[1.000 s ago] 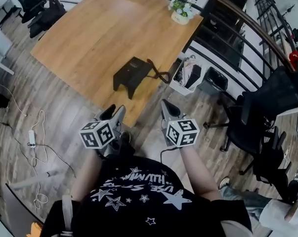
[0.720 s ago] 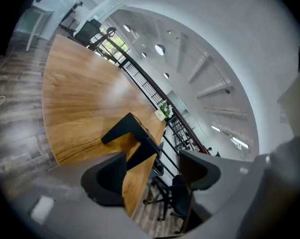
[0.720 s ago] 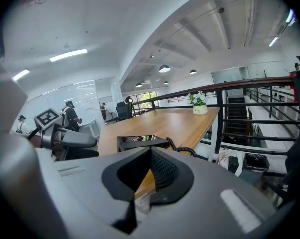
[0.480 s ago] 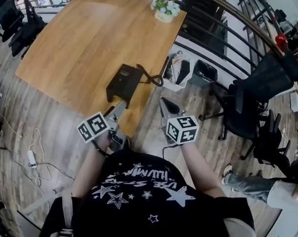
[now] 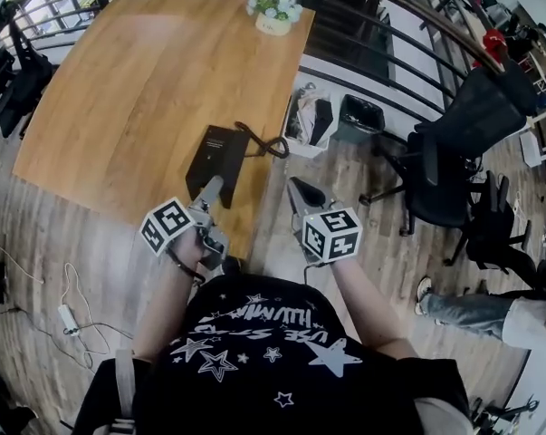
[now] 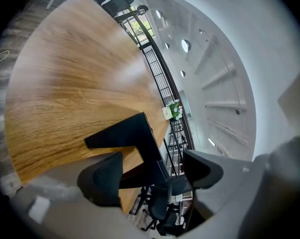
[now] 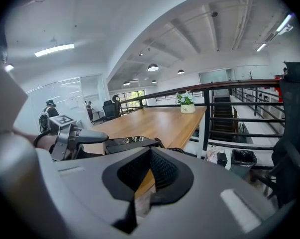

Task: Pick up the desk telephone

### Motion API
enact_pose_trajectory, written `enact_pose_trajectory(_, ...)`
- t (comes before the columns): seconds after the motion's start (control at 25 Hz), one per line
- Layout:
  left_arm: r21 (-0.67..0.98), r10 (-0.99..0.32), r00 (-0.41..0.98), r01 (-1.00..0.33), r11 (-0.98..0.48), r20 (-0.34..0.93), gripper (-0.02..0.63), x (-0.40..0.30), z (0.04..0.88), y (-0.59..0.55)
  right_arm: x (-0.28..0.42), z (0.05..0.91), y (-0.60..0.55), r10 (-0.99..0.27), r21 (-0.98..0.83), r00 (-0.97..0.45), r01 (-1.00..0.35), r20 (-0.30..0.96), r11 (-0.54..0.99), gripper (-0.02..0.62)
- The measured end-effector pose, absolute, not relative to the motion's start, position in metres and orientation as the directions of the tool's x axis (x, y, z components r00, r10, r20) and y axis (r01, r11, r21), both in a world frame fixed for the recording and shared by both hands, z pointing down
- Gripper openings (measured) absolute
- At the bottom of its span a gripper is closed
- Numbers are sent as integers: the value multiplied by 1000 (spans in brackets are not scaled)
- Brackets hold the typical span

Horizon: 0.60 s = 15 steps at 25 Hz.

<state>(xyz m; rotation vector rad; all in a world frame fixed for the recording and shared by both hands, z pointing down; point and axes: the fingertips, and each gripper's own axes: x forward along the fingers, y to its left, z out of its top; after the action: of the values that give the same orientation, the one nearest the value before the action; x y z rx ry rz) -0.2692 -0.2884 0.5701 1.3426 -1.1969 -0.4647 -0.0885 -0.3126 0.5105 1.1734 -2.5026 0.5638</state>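
Near the front right corner of the wooden table (image 5: 119,89) lies the desk telephone (image 5: 216,155), flat on the wood and not lifted. Its curled cord (image 5: 265,145) leaves from the far right side, toward the table edge. I hold the left gripper (image 5: 211,191) low, just before the telephone's near end. Its jaws stand wide apart and press on nothing. I judge this width is meant for taking the body across its narrow side. The right gripper (image 5: 300,195) waits beside, over the floor past the table edge, with its jaws together and empty, so I think it has no part in this grasp. The telephone's long axis runs away from me and leans a little to the right, with one short end toward the left gripper. Which end is the front I cannot tell.
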Motion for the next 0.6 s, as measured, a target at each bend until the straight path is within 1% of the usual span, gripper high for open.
enact_pose_trajectory(0.4,912,-826,401,-280,301,396,382,-263,585,-317,-83,512,-317,-689,-216,-563,-821,457,528,3)
enact_pose_trajectory(0.6,907,-815,413,-284,309,407,381,-259,587,-325,-87,509,-320,-696,-211,-554,-828,457,520,3)
